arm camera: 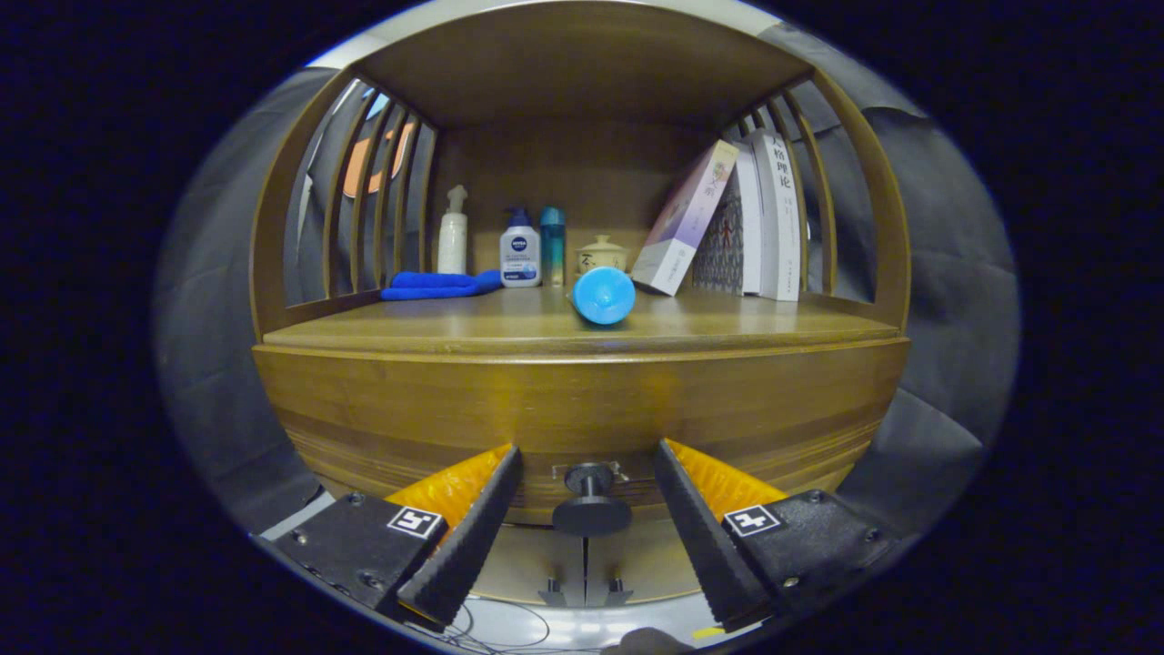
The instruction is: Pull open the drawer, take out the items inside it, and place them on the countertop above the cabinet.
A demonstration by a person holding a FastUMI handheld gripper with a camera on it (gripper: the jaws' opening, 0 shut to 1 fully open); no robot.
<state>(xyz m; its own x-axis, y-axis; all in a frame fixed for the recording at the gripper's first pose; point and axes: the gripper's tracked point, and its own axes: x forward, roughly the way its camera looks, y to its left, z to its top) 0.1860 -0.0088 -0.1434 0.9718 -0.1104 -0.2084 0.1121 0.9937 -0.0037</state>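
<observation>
A wooden cabinet stands ahead with its drawer front (582,409) closed. A dark round knob (591,509) sticks out of the drawer front, low and in the middle. My gripper (587,468) is open, with the knob between its two fingers (473,537); neither finger touches it. Above the drawer is the countertop (455,323). On it lies a blue cylinder (603,295) on its side, its round end facing me. The drawer's inside is hidden.
At the back of the countertop lie a blue cloth (436,285), a white pump bottle (452,232), a white and blue bottle (519,247), a teal bottle (552,244), a small lidded jar (602,255) and leaning books (737,223). Slatted wooden sides (373,196) enclose the shelf. Two lower doors meet below the knob.
</observation>
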